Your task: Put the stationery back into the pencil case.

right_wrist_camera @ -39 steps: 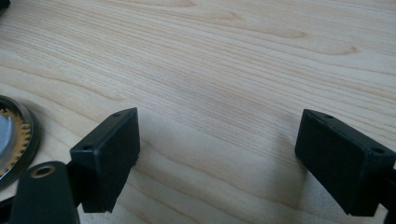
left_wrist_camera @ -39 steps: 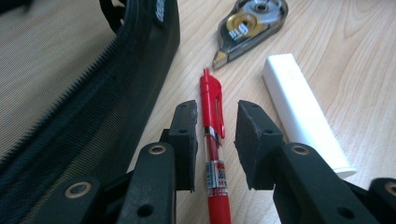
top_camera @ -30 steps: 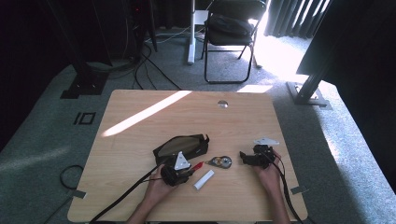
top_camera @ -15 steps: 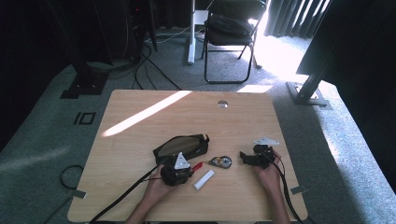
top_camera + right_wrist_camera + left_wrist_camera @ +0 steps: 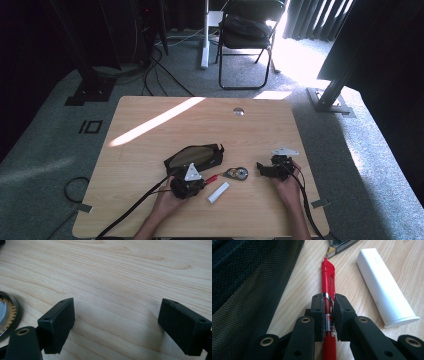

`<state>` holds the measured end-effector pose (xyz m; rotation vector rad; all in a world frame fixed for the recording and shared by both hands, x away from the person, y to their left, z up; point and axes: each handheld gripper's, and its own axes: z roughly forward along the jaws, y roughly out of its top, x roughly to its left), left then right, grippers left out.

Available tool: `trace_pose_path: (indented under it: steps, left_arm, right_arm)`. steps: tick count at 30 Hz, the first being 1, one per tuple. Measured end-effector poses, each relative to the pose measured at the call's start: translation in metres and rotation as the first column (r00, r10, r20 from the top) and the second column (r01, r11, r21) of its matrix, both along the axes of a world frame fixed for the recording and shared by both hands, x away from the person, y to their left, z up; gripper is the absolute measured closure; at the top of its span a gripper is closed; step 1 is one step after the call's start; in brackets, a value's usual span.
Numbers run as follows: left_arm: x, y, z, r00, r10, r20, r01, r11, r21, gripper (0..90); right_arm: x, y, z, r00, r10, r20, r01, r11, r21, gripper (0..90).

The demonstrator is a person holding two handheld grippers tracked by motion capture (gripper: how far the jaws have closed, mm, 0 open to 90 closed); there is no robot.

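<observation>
Held much the same across the last second: barely shifted in the high view, with the left gripper (image 5: pixel 187 184) parked at the near edge of the black pouch (image 5: pixel 195 156) and the right gripper (image 5: pixel 270 169) resting well apart on the right of the table (image 5: pixel 150 150). Showed, in the left gripper view, the left gripper (image 5: pixel 328 300) pressed tight on the red pen (image 5: pixel 328 277), pinching the barrel near its middle, pads flat on both sides. Left the pen lying low along the wood, tip pointing away, just beside the mesh wall of the pouch (image 5: pixel 249 277) and near a white tube (image 5: pixel 384 287). Could not tell whether lifted clear of the surface or touching it. Kept the right gripper (image 5: pixel 116 322) spread wide over bare wood, gripping nothing, with a round metal-rimmed object (image 5: pixel 7 312) at the left edge of that view. Judged the grasp as made and settled, so probably ready for the lift and the carry toward the pouch opening. Called for care with the tube and the pouch wall, both close enough to be knocked on the way up.
</observation>
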<state>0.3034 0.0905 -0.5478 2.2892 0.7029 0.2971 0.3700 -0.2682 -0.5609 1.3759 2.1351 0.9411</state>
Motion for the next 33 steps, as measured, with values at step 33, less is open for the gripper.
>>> trace_pose_path:
  steps: [33]
  left_arm:
    - [-0.012, 0.008, 0.030, 0.9973, -0.052, 0.052, 0.055, 0.9968, -0.059, 79.6]
  right_arm:
    - [0.000, 0.000, 0.000, 1.0000, 0.000, 0.000, 0.000, 1.000, 0.000, 13.8]
